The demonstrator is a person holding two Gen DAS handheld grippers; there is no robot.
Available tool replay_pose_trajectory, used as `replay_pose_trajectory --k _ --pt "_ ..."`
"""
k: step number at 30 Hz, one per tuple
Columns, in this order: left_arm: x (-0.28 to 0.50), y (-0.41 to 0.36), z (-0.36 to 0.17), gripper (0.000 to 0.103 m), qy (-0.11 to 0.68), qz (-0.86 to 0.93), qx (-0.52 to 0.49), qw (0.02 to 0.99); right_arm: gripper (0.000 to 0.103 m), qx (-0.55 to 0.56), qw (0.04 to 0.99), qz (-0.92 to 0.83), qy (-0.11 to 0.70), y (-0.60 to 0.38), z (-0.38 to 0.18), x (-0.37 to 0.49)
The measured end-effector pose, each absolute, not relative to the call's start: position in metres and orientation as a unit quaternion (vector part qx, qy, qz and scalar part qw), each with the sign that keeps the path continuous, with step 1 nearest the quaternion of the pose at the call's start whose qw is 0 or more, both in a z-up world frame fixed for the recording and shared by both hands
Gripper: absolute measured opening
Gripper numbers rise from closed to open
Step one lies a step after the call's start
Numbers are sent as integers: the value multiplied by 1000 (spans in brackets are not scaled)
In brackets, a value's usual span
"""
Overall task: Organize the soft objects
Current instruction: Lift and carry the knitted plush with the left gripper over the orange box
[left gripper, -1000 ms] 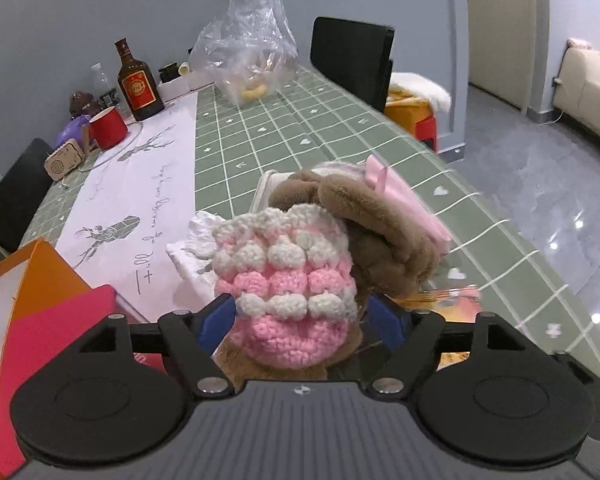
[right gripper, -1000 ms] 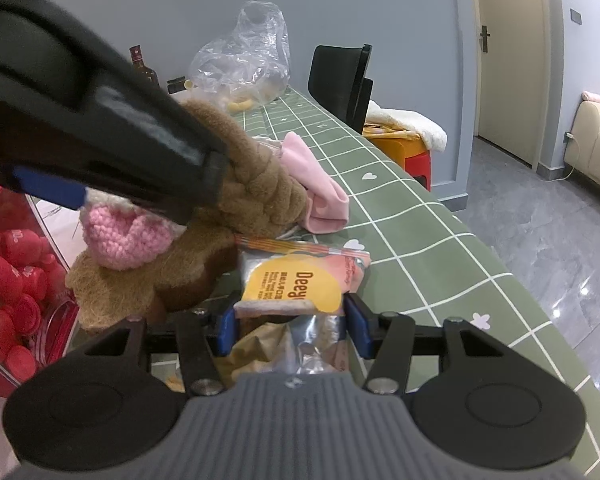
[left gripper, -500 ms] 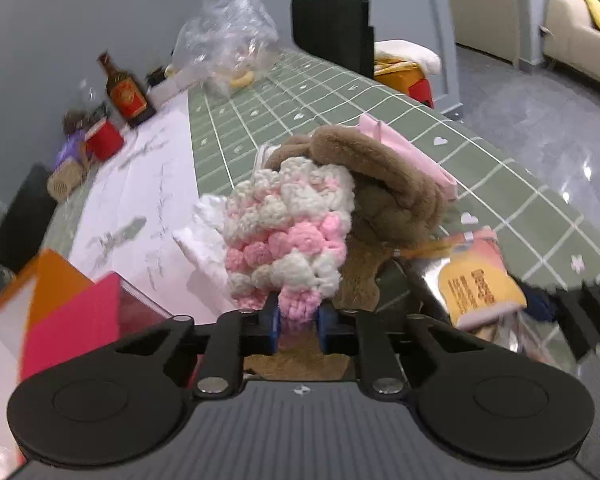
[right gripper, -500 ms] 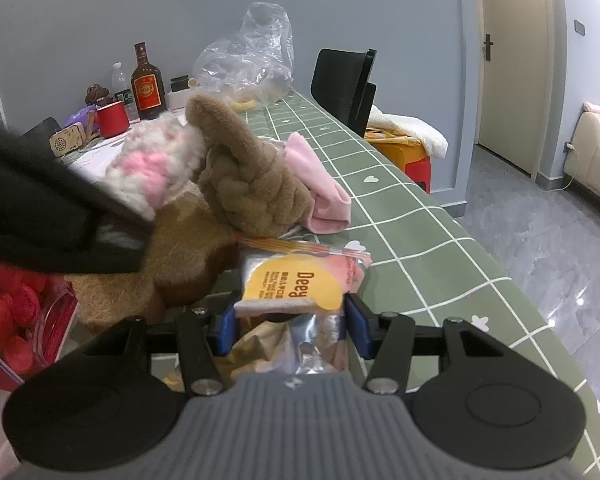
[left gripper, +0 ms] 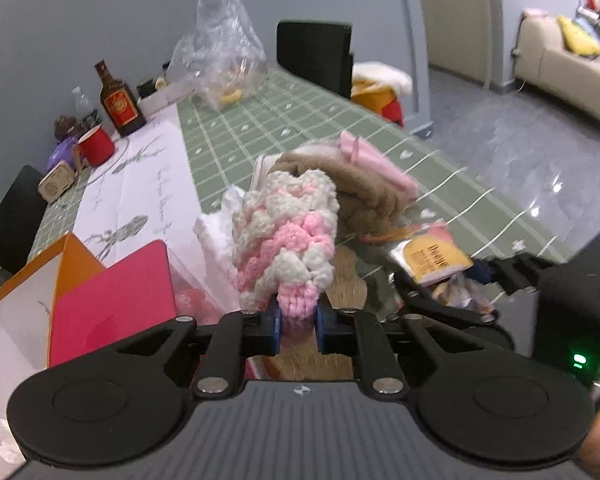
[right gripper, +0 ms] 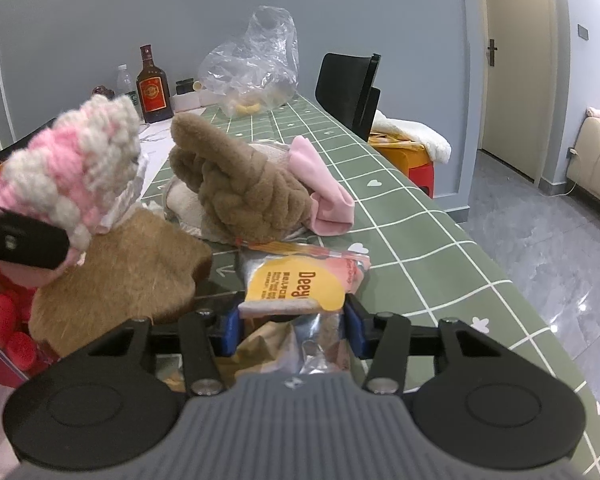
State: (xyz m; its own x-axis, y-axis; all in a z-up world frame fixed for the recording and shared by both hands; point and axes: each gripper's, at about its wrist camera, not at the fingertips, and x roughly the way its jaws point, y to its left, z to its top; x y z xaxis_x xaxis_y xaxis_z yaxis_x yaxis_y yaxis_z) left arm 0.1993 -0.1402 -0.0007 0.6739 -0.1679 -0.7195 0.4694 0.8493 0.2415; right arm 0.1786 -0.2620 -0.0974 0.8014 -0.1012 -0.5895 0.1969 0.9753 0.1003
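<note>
My left gripper (left gripper: 298, 326) is shut on the lower end of a pink-and-white crochet piece (left gripper: 288, 232), held up off the table. The right wrist view shows the crochet piece (right gripper: 72, 176) at the left, above a flat brown furry piece (right gripper: 128, 268). A braided brown plush (right gripper: 240, 192) lies on a pink cloth (right gripper: 320, 188) mid-table. The jaws of my right gripper (right gripper: 292, 322) are closing on a yellow snack packet (right gripper: 300, 284), and both pads touch its sides. The left wrist view shows that packet (left gripper: 434, 260) low on the right.
A clear box of red balls (right gripper: 0, 312) sits at the left, beside a pink and orange box (left gripper: 108, 292). A bottle (left gripper: 118, 100), a red cup (left gripper: 96, 146) and a plastic bag (left gripper: 220, 56) stand at the far end. A black chair (left gripper: 314, 54) stands beyond the table's right edge.
My left gripper closed on the crochet piece and lifted it up and away from the brown plush. The right gripper kept still with the snack packet.
</note>
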Motion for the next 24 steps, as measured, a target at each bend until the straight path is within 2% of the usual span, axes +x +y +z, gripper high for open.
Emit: replay_pose_trajectory --k 5,7,17,24 --pt "193 -137 4 19 322 -196 191 907 50 78 946 -78 305 -262 -97 179" --pt "191 -136 2 25 305 -201 190 911 50 77 946 -78 305 -262 -97 179" --pt "181 -131 7 13 283 -191 180 923 47 74 947 -78 304 -261 -96 179" --pt "176 -124 12 12 308 -214 156 914 44 80 945 -87 305 -260 -92 172"
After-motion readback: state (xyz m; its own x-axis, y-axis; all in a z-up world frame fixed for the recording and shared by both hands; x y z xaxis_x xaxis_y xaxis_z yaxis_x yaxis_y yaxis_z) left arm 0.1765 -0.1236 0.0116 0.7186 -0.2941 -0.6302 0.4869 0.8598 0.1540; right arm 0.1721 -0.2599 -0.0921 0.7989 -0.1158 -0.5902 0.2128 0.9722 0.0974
